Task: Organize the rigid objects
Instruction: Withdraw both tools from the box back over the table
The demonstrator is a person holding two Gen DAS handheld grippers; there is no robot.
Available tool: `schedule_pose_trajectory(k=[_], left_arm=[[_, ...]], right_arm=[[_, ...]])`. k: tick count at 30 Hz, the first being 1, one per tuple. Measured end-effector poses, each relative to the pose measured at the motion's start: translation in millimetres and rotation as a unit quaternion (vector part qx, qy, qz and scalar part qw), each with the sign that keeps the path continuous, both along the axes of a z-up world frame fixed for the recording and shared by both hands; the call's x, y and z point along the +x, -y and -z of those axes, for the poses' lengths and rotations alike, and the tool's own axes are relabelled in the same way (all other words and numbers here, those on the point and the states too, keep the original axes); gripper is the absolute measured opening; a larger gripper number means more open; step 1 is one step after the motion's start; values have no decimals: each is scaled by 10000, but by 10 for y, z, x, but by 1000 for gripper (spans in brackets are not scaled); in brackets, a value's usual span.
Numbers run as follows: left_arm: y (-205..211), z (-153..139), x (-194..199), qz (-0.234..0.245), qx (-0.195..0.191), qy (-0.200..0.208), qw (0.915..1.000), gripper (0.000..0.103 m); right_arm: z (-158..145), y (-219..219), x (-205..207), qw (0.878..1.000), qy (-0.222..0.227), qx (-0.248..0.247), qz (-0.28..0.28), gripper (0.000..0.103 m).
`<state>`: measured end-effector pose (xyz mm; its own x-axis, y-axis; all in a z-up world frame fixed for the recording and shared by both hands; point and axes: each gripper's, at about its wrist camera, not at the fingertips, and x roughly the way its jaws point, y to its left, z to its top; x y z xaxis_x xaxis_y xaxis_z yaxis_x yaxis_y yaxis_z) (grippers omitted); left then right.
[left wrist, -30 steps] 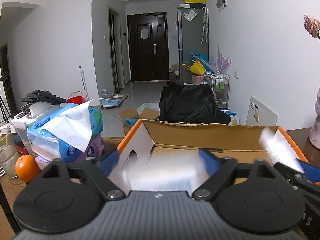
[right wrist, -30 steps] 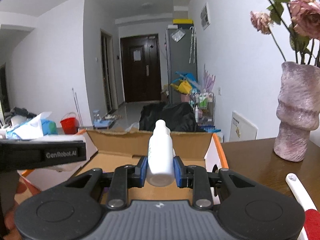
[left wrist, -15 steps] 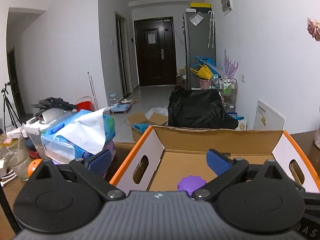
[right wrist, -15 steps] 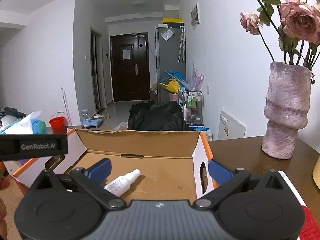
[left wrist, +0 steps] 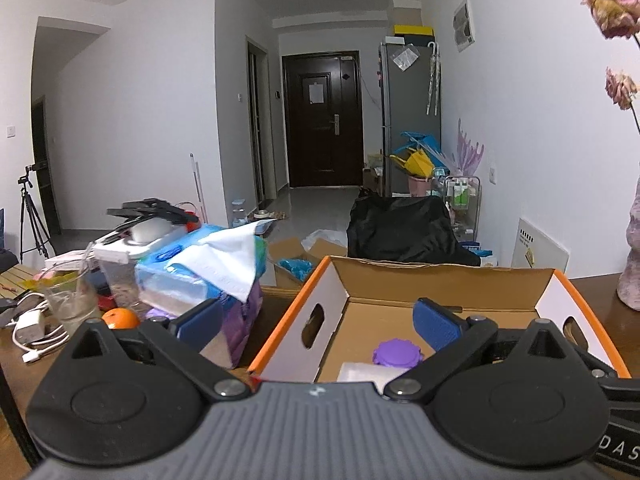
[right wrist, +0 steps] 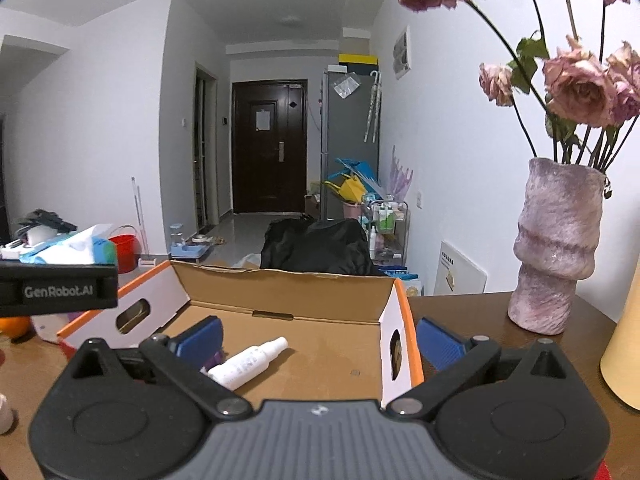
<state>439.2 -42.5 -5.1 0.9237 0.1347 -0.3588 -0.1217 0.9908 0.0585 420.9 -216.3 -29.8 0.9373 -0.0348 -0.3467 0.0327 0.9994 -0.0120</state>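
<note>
Two grippers spread wide over the cardboard box (right wrist: pixel 280 292), nothing between the pads of either.

My right gripper (right wrist: pixel 320 338) stands released with its jaws apart, and the white spray bottle (right wrist: pixel 248 364) lies on its side on the box floor, free of my pads. My left gripper (left wrist: pixel 316 322) is likewise splayed; past it, a purple round lid (left wrist: pixel 397 353) rests inside the box, maybe on a pale container, half hidden. Left of the box sits a tissue pack (left wrist: pixel 200 268); right of it, a pink vase (right wrist: pixel 556 248).

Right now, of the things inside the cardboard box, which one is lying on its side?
The white spray bottle lies on its side on the box floor, nozzle toward the far wall. The purple lid lies flat.
</note>
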Motion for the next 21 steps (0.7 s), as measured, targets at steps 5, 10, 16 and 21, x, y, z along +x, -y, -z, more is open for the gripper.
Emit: schedule_pose_trajectory(k=[5, 10, 16, 21], left_arm=[[-49, -19, -272, -4, -38, 28, 10000, 103], [-99, -27, -517, -39, -65, 70, 9999, 103], [-151, 11, -774, -69, -80, 57, 9999, 103], [-206, 64, -978, -151, -81, 59, 9998, 103]], right_arm=[[5, -12, -239, 10000, 18, -60, -53, 103], [18, -18, -474, 9999, 25, -92, -60, 103], [24, -6, -752, 9999, 27, -63, -94, 103], [44, -18, -975, 9998, 60, -54, -163, 103]])
